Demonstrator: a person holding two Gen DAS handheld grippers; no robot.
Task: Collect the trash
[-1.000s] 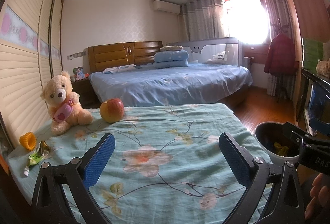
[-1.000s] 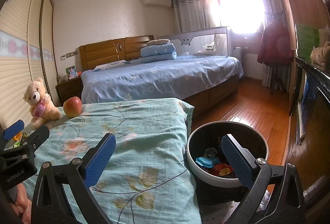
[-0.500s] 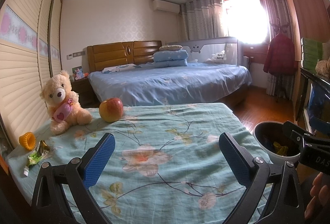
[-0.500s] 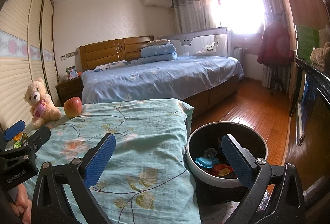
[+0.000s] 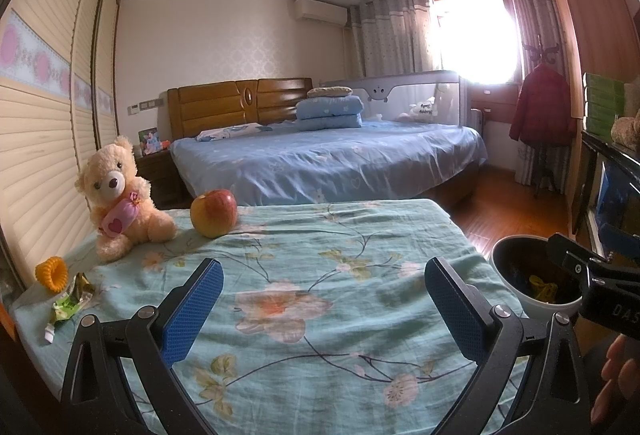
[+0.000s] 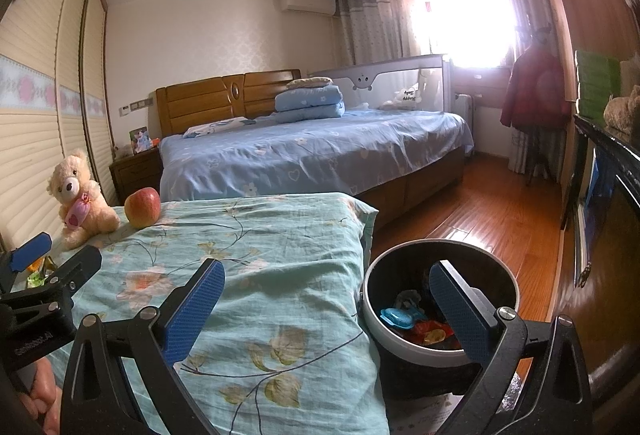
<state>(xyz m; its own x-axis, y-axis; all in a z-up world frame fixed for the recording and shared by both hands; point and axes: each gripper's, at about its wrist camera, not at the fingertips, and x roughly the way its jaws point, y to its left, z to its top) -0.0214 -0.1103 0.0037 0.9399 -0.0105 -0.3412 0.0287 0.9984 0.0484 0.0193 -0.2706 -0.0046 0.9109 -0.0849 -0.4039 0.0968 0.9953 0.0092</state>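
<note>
Left claw [image 5: 322, 305]: spread, empty, over the floral cover [image 5: 320, 255].
Right claw [image 6: 326, 309]: spread, empty, between cover and bin [image 6: 516, 291].
Wrapper [image 5: 70, 301]: on the cover's left edge, beside an orange ring [image 5: 52, 273].
Bin: on the floor, holding trash.
Bear [image 5: 120, 195], apple [image 5: 213, 207]: far end.

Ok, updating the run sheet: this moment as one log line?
left gripper open | right gripper open | green wrapper on cloth | bin holds trash

Window [image 5: 472, 31] glare blows out (perhaps daylight); fisheye edges bend.

Both grippers' fingers [image 5: 192, 311] spread, empty
</note>
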